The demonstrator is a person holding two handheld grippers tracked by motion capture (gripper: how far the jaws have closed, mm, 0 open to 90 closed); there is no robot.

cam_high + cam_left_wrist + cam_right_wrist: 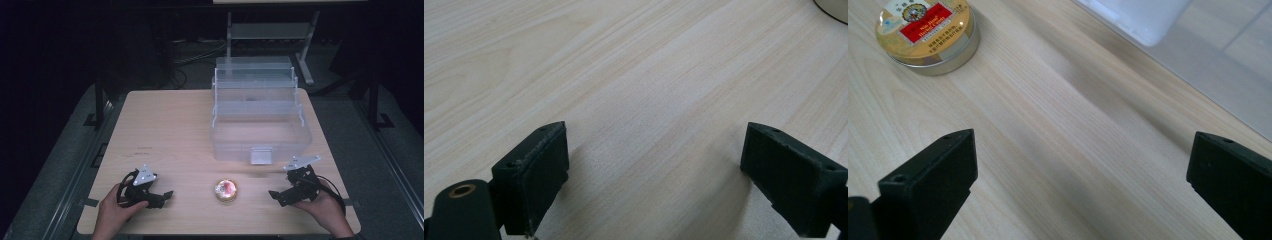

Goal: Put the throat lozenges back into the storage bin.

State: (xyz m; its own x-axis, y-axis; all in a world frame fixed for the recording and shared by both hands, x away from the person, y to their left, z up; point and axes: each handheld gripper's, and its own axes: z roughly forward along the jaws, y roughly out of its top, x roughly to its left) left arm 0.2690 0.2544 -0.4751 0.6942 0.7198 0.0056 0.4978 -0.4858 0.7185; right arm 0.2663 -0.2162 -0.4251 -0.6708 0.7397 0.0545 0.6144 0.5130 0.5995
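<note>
A small round gold-coloured tin with a red and yellow label on its lid [226, 190] lies flat near the front edge of the pale wooden bench [165, 130], about midway between the two grippers and touching neither. In the right gripper view the tin [925, 35] sits at the upper left, beyond the gripper's spread jaws and off to one side of the gap between them.

The left gripper [161, 198], held in the person's left hand [112, 212], rests low over the bench to the left of the tin, its jaws released and wide apart with only bare wood between them. The right gripper [280, 196], held in the right hand [322, 205], rests to the right of the tin, its jaws likewise released and holding nothing.

Behind the tin, toward the far right of the bench, stands a large clear plastic storage box with a stepped lid and a front latch [257, 117]; its near corner [1148, 20] shows at the top of the right gripper view.
</note>
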